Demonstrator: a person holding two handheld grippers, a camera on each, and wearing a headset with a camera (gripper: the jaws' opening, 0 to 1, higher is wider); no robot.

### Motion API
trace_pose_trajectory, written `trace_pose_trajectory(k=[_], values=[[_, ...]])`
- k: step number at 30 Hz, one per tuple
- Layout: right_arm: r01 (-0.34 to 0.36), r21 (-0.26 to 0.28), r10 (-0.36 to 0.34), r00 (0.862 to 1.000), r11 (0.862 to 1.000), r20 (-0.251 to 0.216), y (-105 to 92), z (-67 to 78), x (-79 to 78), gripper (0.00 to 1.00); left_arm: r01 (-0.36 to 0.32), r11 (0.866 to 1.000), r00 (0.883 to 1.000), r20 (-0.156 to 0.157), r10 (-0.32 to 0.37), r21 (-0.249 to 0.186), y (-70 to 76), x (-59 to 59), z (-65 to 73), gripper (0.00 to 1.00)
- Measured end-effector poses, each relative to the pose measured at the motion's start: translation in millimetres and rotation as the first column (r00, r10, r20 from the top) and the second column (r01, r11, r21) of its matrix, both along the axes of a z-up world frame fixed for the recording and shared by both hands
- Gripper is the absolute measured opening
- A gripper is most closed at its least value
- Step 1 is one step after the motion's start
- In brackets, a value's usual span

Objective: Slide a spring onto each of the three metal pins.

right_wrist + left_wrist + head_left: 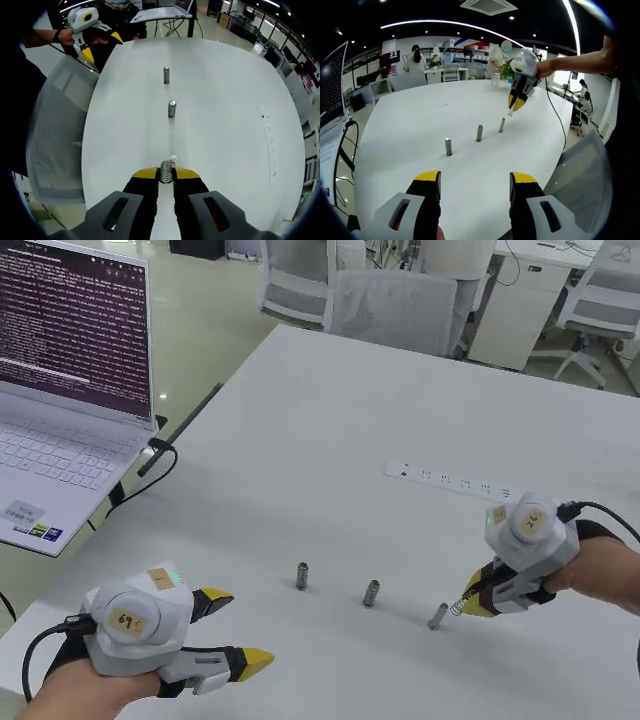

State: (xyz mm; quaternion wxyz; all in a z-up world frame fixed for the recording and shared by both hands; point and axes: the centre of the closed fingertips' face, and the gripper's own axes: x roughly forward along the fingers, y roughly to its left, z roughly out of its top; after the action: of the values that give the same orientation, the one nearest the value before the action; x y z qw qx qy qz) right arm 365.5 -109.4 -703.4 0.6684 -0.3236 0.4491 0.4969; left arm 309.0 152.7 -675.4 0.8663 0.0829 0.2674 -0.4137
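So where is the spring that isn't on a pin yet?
The spring is pinched between the yellow tips of the right gripper, just beside the bare pin at the right end of the row in the head view.

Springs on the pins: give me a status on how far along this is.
Done: the first pin and middle pin each look sleeved by a spring. In hand: the right gripper is shut on the last spring, its tip beside the bare third pin but not on it. Left: slide that spring down over the third pin. The left gripper is open, holding nothing.
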Motion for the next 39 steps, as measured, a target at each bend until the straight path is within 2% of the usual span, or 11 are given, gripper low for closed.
trace_pose_trajectory(k=[18, 39], values=[[-0.023, -0.021, 0.023, 1.000, 1.000, -0.007, 0.7, -7.7, 12.9, 0.08, -0.032, 0.999, 0.999, -0.013, 0.032, -0.001, 9.2, -0.1, 1.0, 0.51], [-0.050, -0.039, 0.049, 0.998, 0.998, -0.025, 1.2, -13.3, 13.3, 0.08, -0.043, 0.999, 0.999, -0.018, 0.043, -0.003, 9.7, 2.9, 2.1, 0.50]])
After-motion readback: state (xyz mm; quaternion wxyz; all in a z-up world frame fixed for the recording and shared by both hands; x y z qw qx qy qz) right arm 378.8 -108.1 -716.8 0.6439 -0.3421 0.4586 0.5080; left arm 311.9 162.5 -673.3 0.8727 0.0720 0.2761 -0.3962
